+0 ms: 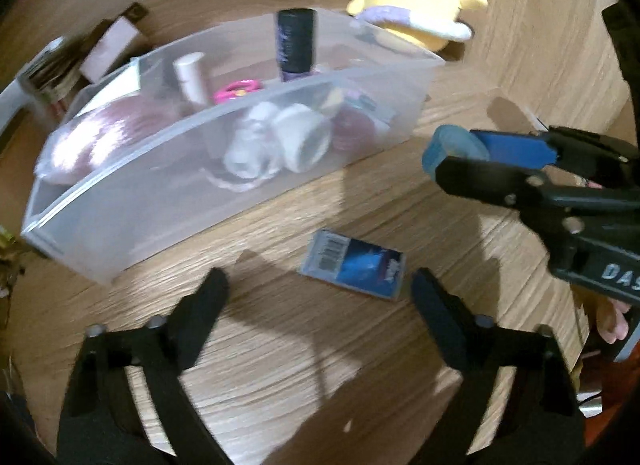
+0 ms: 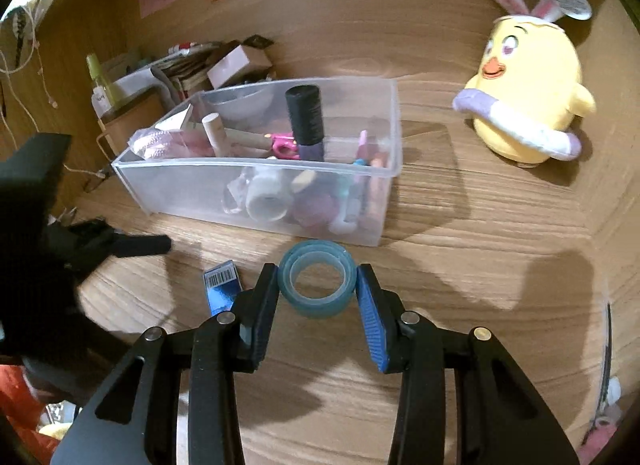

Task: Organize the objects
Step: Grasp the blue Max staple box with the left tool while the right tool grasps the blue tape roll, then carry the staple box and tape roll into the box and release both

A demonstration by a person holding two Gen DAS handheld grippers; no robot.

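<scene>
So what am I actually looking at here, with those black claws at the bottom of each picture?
No robot: a person holds a two-finger gripper in each hand, each carrying a wide-angle camera. One picture looks along the left gripper, open and empty over a small blue packet lying on the wooden table. The other looks along the right gripper, which is pinching a blue tape roll between its fingers. Behind stand a clear plastic bin full of small cosmetics and a yellow chick plush.
</scene>
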